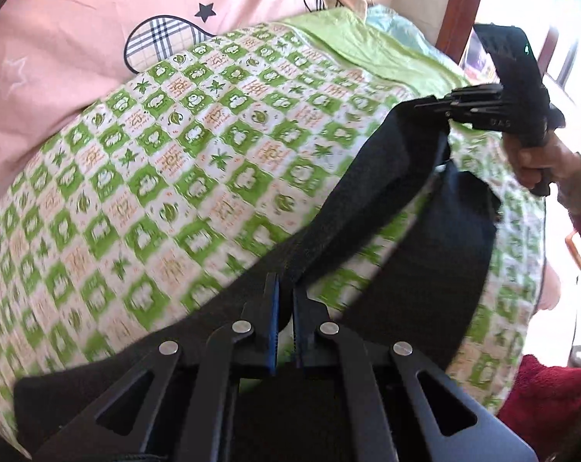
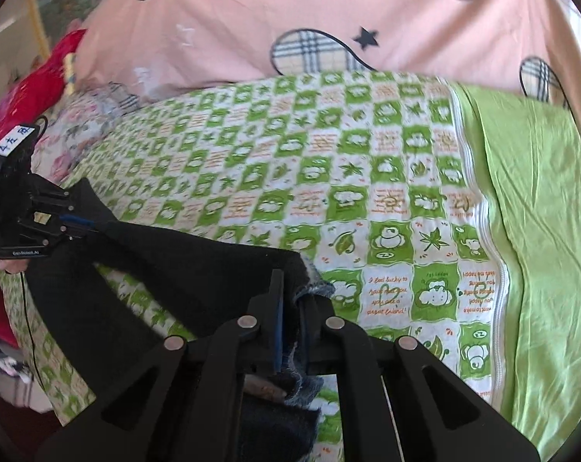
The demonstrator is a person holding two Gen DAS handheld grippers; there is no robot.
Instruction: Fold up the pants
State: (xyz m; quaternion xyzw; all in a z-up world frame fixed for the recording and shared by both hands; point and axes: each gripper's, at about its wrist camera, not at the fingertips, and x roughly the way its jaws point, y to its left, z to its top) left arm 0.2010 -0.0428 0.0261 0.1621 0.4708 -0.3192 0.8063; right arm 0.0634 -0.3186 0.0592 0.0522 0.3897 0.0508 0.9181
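Taking the green-checked quilt on the bed as the landmark, the pants hang as a dark band stretched above it, held at two ends. At the left end, the left hand-held gripper has its jaws pressed together on an edge of the dark fabric, which runs away from it up and to the right in the left wrist view; in the right wrist view the same left hand-held gripper sits at the far left, over the quilt's left margin, with cloth trailing from its tips. The long axis of the pants therefore runs crosswise over the quilt, from one gripper to the other, sagging in the middle so that a lower fold of the pants droops toward the quilt. At the right end, the right hand-held gripper is clamped tight on the other end; from its own camera the right hand-held gripper shows a frayed denim hem pinched between its pads, above the quilt's near edge, with the plain green border well off to its right. Neither hand is nearer than the other: each already has its end. My judgement is that the coming move turns on this taut crosswise line, most likely laying the pants down flat along it.
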